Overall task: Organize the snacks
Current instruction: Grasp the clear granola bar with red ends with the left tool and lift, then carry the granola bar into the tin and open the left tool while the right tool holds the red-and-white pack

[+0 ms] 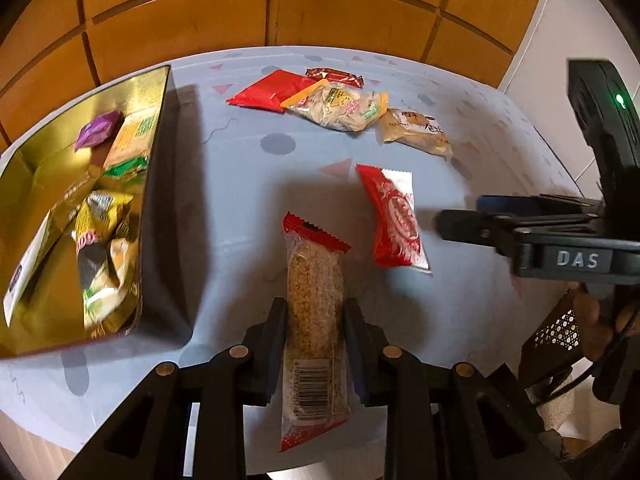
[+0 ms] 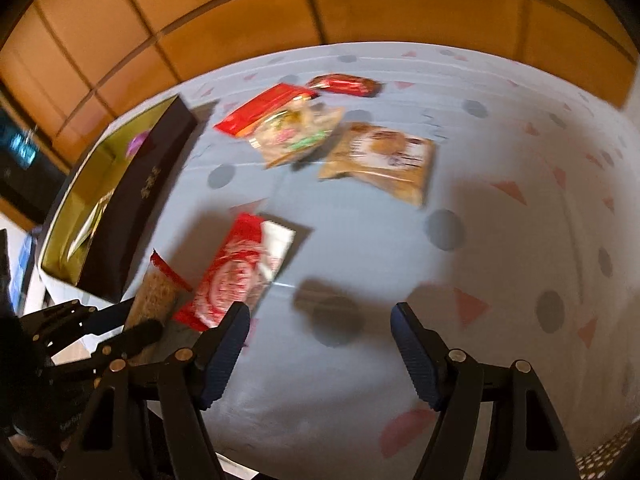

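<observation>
In the left wrist view, my left gripper (image 1: 316,320) is clenched on a cereal bar (image 1: 314,320). The bar is long and narrow, in a clear crinkled wrapper with red zigzag ends and a barcode near the camera. Its grainy beige filling shows through. Its long axis runs straight away from me, along the fingers, and it hangs above the table (image 1: 240,200). The table has a smooth pale blue cover with grey dots and pink triangles. On the left stands an open box (image 1: 154,184) with shiny gold inside walls, and several glossy packets lie in it. Just beyond the bar, to the right, lies a flat red and white packet (image 1: 394,220). It is tilted, and nothing lies between the bar and the box. Further back there is a pile: a red pouch (image 1: 268,90), a clear nut bag (image 1: 344,110), a dark red candy (image 1: 334,76) and a tan packet (image 1: 418,130). The right gripper (image 1: 452,222) comes in from the right, near the red and white packet.

In the right wrist view, which is blurred, my right gripper (image 2: 320,320) is released, its ribbed blue pads (image 2: 416,356) wide apart with only the table between them. The red and white packet (image 2: 240,272) lies just beyond its left finger. The bar (image 2: 156,292) is on the left, in the left gripper (image 2: 136,322), near the dark outer wall of the box (image 2: 132,208).
</observation>
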`<action>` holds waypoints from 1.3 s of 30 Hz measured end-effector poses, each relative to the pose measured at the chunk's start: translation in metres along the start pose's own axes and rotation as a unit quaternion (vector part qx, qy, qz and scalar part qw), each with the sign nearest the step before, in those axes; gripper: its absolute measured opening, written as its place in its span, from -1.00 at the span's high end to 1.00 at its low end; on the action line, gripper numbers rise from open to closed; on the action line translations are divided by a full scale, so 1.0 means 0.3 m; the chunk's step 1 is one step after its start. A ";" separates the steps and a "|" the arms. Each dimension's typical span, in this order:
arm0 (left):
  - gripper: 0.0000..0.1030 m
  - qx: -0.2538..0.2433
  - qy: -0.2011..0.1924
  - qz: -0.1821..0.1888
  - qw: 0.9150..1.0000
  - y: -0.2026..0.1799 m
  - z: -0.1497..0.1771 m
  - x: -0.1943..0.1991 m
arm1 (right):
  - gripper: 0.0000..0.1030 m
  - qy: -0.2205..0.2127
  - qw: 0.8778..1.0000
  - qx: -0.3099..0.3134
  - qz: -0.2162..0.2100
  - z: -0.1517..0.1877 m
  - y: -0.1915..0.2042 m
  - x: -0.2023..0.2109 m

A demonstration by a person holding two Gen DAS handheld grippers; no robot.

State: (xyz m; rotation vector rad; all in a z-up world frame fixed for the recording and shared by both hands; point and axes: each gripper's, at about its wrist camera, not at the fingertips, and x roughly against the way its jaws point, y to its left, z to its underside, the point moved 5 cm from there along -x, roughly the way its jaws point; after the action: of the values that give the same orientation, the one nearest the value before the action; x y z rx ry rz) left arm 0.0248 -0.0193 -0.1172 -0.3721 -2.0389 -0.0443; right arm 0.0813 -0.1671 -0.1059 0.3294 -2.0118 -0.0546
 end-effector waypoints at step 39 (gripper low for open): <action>0.46 -0.002 -0.067 0.058 0.996 -0.007 -0.054 0.115 | 0.39 0.003 0.995 0.081 0.057 -0.014 0.033 -0.083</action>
State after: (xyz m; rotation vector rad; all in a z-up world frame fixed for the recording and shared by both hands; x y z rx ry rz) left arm 0.0230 -0.0159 -0.0791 -0.5076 -2.1452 0.0496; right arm 0.0932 -0.1509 -0.1239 0.3155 -2.0303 0.1824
